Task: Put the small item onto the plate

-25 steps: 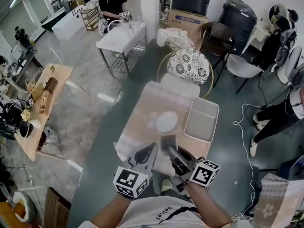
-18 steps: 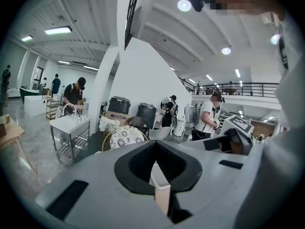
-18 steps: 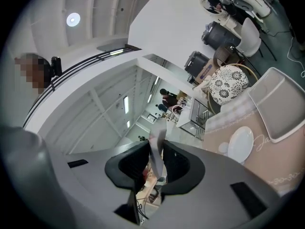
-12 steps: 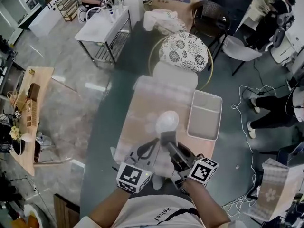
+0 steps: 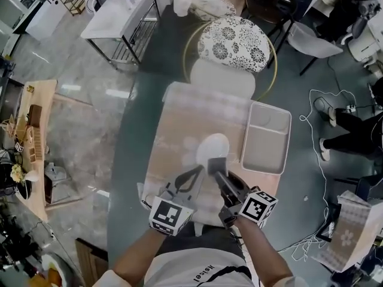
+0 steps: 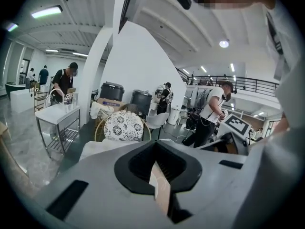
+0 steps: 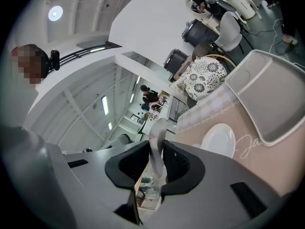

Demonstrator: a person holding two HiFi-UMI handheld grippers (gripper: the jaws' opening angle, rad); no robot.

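Closer over the white plate [image 5: 212, 145] than a second ago, right gripper [image 5: 219, 174] pinching a thin grey item [image 5: 216, 164], left gripper [image 5: 194, 176] pressed together, empty, pink table [image 5: 179, 127] below.

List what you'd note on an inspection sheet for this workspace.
Surface: table under a pinkish cloth.
Job's things: white plate bare; small item at its near rim.
Clutter: grey tray right of the plate.
Grippers: right gripper shut on the small item; left gripper shut, empty.
Cables: white cable on the floor.
Surroundings: patterned chair, metal table, seated person.
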